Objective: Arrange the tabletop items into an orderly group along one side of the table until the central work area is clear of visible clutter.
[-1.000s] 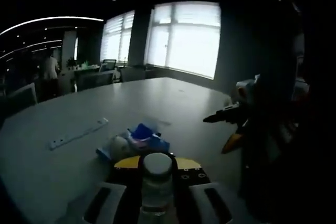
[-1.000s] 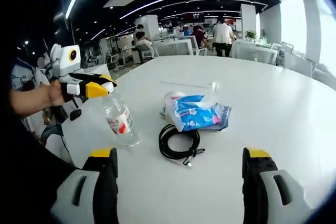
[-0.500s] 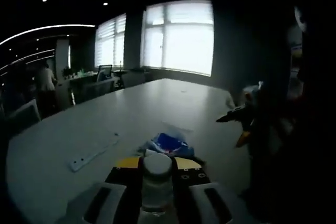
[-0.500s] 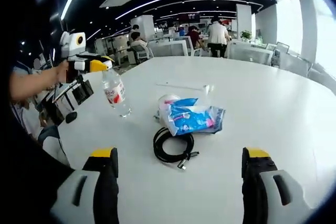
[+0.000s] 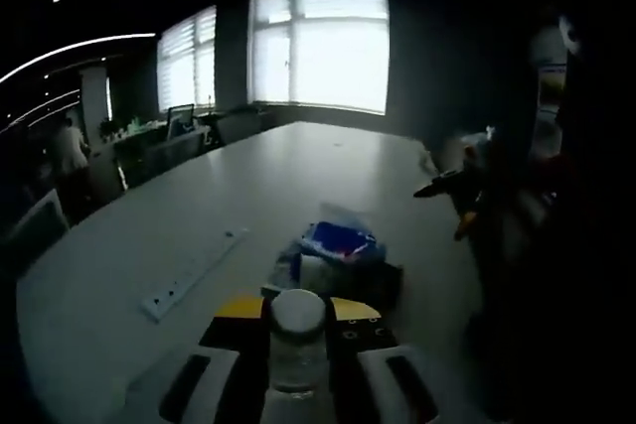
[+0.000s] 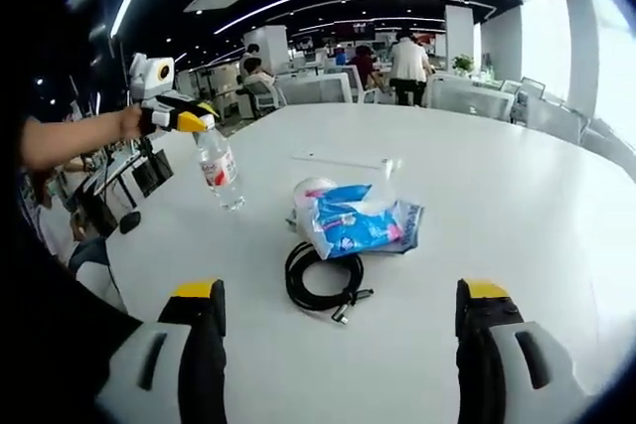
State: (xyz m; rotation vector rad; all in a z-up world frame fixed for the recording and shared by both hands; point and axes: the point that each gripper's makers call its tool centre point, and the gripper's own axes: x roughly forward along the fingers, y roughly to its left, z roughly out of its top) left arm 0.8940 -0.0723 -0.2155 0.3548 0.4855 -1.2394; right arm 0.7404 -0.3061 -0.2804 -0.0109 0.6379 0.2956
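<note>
Left tool (image 6: 189,121) clenched on the neck of a clear water bottle (image 6: 219,171), just under its white cap; in the right gripper view the bottle hangs tilted at about 10 o'clock, its base close to the counter (image 6: 517,196) near the edge, contact with the surface not resolvable. In the left gripper view the bottle cap (image 5: 297,310) sits between that tool's two jaws at 6 o'clock. Right tool (image 6: 338,345) released, jaws spread wide and holding nothing, hovering over bare counter at 6 o'clock. Mid-counter cluster: blue-and-white plastic packet (image 6: 358,225) lying partly on a white roll-like object (image 6: 310,192); a coiled black cable (image 6: 320,285) touches the packet's near side, toward 6 o'clock. A long white power strip (image 6: 343,159) lies beyond the packet toward 12 o'clock, apart from it. Background: office desks, chairs, people standing; bright windows in the left gripper view. Judgement: step in hand is relocating the bottle to the counter's edge as the first member of the side group; cluster not yet dealt with. Next move calls for setting the bottle upright near the edge and letting go only once it stands steady, then bringing the free right tool onto the cable or packet. Risk: tilted bottle may topple on release.
</note>
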